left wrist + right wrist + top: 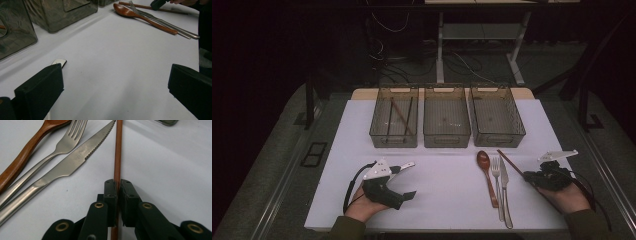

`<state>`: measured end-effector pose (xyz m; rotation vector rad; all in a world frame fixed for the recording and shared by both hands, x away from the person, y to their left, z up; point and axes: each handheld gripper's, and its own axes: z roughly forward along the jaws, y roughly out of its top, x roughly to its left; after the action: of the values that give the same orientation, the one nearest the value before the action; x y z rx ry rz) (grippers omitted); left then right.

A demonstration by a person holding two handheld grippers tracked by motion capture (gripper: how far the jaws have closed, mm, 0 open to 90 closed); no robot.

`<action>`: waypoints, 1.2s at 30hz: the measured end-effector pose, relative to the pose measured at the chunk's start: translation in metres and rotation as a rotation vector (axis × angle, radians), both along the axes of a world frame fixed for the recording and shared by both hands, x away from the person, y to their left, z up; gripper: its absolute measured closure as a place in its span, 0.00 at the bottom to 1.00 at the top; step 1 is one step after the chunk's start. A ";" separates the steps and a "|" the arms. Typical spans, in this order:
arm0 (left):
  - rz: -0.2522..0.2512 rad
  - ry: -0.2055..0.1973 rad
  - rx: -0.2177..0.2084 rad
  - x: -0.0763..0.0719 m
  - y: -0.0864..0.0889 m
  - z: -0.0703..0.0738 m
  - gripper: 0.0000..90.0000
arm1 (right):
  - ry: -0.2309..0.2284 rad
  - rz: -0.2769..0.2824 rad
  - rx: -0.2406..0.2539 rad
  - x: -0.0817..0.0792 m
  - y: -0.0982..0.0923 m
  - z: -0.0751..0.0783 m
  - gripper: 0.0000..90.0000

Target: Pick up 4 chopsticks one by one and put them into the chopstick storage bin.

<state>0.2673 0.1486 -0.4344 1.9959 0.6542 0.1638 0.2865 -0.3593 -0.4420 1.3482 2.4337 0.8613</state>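
Forearms enter the high view at 6 o'clock, each hand carrying a hand-held gripper over the white table (362, 130). At 7 o'clock the left hand-held gripper (411, 179) stands wide apart, with nothing between its jaws. At 4 o'clock the right hand-held gripper (527, 175) is closed on the near end of a brown chopstick (511, 162) that slants toward 11 o'clock. Just beside it, toward 9 o'clock, lie a knife (505, 187), a fork (497, 180) and a wooden spoon (486, 175). Three clear bins (447, 137) line up at 12 o'clock; the leftmost holds thin sticks.

Left gripper view: black jaws rise at 7 and 4 o'clock, bare table between them; the cutlery lies at 1 o'clock.

Right gripper view: both jaws pinch the chopstick (117, 152), which runs to 12 o'clock, the knife (75, 160) just beside it.
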 end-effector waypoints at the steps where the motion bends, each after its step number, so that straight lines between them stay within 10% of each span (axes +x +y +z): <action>1: 0.000 -0.001 -0.001 0.000 0.000 0.000 0.00 | 0.000 0.000 -0.004 0.000 0.000 0.000 0.93; 36: 0.000 0.000 0.000 0.001 0.000 -0.001 0.00 | -0.065 0.074 0.136 -0.003 -0.007 0.022 0.94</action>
<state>0.2679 0.1483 -0.4350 1.9957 0.6541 0.1639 0.2835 -0.3664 -0.4204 1.2598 2.4267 1.0891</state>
